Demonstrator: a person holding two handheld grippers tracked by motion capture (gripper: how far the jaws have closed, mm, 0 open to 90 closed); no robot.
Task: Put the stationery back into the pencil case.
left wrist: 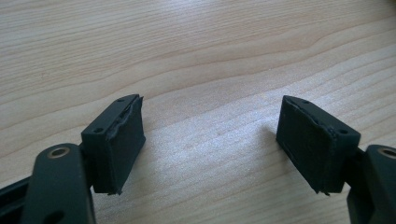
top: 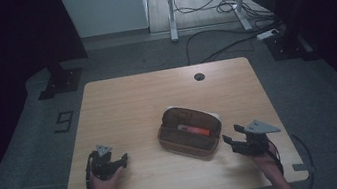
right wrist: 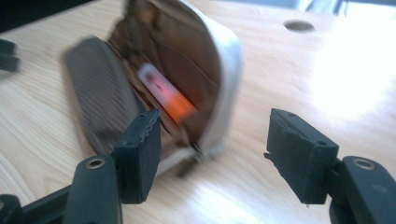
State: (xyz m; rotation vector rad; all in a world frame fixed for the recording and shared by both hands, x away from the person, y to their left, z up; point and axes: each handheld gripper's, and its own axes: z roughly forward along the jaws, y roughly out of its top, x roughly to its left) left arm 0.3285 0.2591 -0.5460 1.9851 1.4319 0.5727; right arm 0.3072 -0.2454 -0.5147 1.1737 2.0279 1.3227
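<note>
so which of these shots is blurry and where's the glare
Right gripper view: the open pencil case and the orange pen inside it are smeared by motion blur, and glare washes out the table at the right. Left gripper view: sharp, with a soft sheen on the wood between the pads. High view: dim, dark at the edges.

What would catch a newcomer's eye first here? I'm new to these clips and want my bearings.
An open brown pencil case sits at the middle of the wooden table, with an orange marker lying inside. The right claw hangs open just beside the case's right end, apart from it. The left claw is open over bare wood at the table's near left.
</note>
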